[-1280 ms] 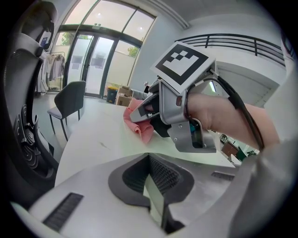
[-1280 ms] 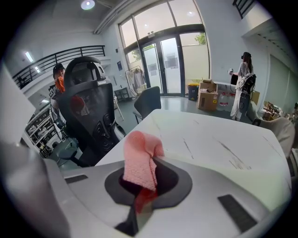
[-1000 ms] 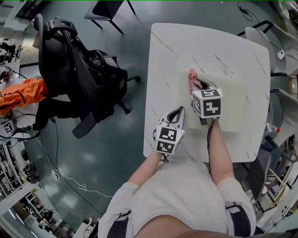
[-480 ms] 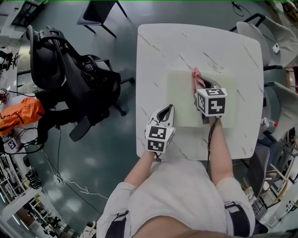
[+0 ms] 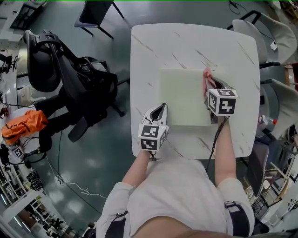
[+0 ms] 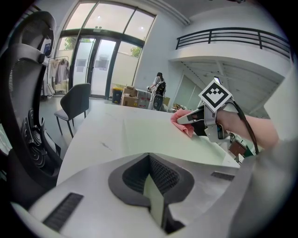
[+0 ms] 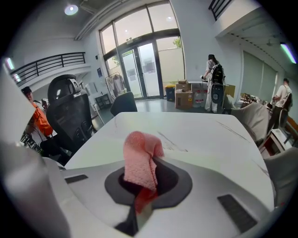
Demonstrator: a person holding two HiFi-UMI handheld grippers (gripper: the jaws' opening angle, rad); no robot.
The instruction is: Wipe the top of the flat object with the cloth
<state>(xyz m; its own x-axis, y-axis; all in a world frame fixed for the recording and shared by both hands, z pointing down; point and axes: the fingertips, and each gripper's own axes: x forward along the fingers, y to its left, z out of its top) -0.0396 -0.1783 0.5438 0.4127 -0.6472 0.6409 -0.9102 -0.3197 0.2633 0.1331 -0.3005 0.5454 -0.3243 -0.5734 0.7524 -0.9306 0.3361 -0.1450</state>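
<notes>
A pale green flat board (image 5: 182, 96) lies in the middle of the white marble table (image 5: 149, 56). My right gripper (image 5: 212, 88) is shut on a pink cloth (image 5: 206, 79) and presses it on the board's right edge. In the right gripper view the cloth (image 7: 138, 160) bunches up out of the shut jaws (image 7: 144, 183). My left gripper (image 5: 160, 110) rests shut beside the board's left edge, near its front corner, with nothing held. The left gripper view shows its closed jaws (image 6: 150, 183), the board (image 6: 158, 132) ahead, and the cloth (image 6: 183, 124) across it.
A black office chair (image 5: 60, 65) stands left of the table, with an orange bundle (image 5: 23, 125) on the floor beyond it. A dark chair (image 5: 95, 11) is at the far side and white chairs (image 5: 260, 28) at the right. The table's front edge is near my body.
My right gripper has swept the pink cloth to the right across the board, from its left part to its right edge. The left gripper has stayed put by the board.
</notes>
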